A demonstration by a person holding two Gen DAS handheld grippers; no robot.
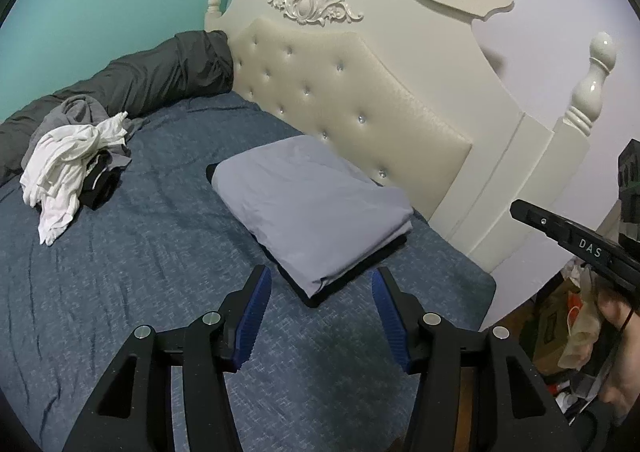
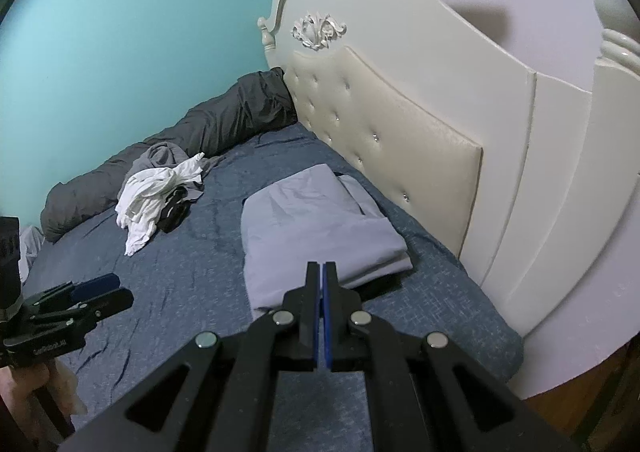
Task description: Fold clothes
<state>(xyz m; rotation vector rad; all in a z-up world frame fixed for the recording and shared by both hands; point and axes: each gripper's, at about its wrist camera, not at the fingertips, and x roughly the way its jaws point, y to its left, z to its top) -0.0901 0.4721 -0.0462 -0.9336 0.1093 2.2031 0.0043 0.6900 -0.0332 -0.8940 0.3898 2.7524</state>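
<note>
Near the headboard (image 1: 360,92), a folded grey garment (image 1: 312,208) lies flat on the bed (image 1: 140,292); the left hand-held gripper (image 1: 320,312), spread wide and empty, and the right hand-held gripper (image 2: 322,292), pressed closed on nothing, hover close enough that snagging an edge could undo the fold.

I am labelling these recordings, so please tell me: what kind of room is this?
Most likely a bedroom: a cream tufted headboard, a bed with a blue textured sheet, and a folded lilac-grey cloth beside a heap of unfolded white clothes.
</note>
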